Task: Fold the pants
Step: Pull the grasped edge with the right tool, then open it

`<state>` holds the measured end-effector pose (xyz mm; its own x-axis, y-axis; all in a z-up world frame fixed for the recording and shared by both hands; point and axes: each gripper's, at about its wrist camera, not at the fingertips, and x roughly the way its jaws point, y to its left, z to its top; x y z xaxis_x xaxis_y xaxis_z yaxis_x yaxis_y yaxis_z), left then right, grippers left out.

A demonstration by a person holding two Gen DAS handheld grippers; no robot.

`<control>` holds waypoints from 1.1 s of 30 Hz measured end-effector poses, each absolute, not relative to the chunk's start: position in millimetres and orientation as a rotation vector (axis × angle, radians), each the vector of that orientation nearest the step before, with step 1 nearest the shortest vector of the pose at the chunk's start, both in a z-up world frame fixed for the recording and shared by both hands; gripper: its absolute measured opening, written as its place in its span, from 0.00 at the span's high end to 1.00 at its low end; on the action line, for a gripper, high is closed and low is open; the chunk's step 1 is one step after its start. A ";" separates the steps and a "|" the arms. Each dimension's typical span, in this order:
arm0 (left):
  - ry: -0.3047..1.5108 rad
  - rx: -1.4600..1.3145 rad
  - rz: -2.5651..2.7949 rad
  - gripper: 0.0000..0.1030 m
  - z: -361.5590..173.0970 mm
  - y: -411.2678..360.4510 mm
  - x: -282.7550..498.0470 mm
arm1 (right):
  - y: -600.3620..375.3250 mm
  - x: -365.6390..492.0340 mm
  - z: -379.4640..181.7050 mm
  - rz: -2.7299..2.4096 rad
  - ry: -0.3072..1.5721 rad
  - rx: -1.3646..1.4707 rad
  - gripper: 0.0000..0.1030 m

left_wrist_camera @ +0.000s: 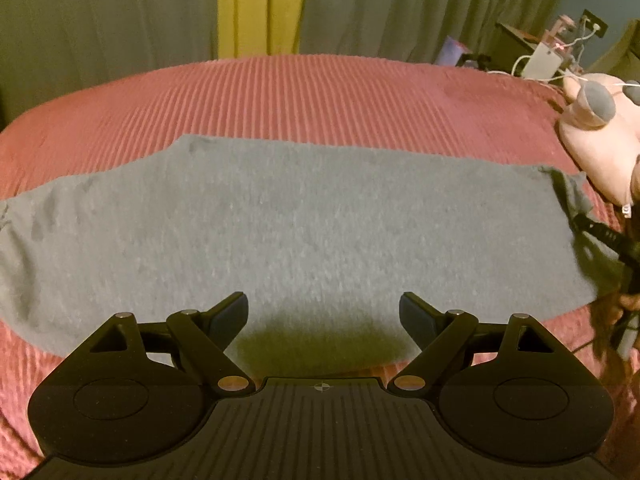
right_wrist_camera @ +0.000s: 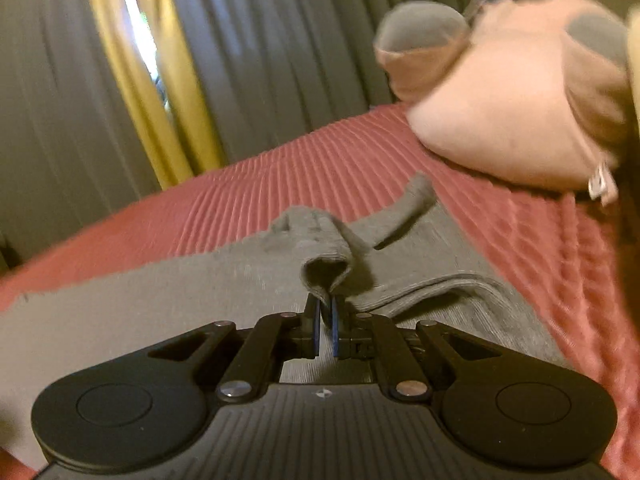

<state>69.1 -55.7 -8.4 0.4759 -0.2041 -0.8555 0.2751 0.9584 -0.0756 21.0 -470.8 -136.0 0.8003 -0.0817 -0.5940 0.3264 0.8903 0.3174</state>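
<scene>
Grey curtains (left_wrist_camera: 120,20) are seen behind a red ribbed bed (left_wrist_camera: 280,92), bare toward twelve o'clock. Grey pants (left_wrist_camera: 300,220) are spread flat across it, a pink plush toy (left_wrist_camera: 592,152) near their three o'clock end. The left claw (left_wrist_camera: 322,314) is held wide open, empty. The right claw (right_wrist_camera: 325,322) is clamped on a bunched pants edge.

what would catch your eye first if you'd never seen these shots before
The grey pants spread flat across the red ribbed bedspread fill the middle. At their right end the right gripper is shut on a raised fold of cuff, beside a pink plush toy; the left gripper hangs open.
</scene>
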 end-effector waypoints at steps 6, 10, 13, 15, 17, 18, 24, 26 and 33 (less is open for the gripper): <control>1.045 0.075 -0.292 0.14 -9.8 -58.9 71.7 | -496.6 19.8 -120.9 -0.199 0.539 0.581 0.76; 1.076 0.074 -0.291 0.14 -16.4 -61.2 75.8 | -519.7 24.0 -114.0 -0.387 0.442 0.615 0.57; 1.087 0.085 -0.300 0.14 -20.2 -64.0 77.0 | -542.0 43.0 -129.8 -0.469 0.504 0.708 0.59; 1.092 0.097 -0.298 0.14 -21.2 -66.2 77.0 | -550.6 58.4 -140.8 -0.478 0.532 0.774 0.62; 1.090 0.103 -0.294 0.14 -21.6 -65.3 77.7 | -550.9 70.4 -143.0 -0.469 0.535 0.823 0.65; 1.090 0.100 -0.290 0.14 -22.0 -63.9 78.0 | -545.7 72.6 -138.5 -0.457 0.521 0.799 0.65; 1.130 0.063 -0.266 0.13 -29.5 -56.9 83.4 | -502.0 96.1 -138.6 -0.265 0.628 0.576 0.71; 1.148 0.060 -0.267 0.13 -31.5 -55.9 83.1 | -494.5 100.0 -146.3 -0.260 0.682 0.561 0.70; 1.134 0.062 -0.258 0.13 -29.0 -51.9 81.2 | -509.1 100.0 -139.8 -0.284 0.618 0.649 0.53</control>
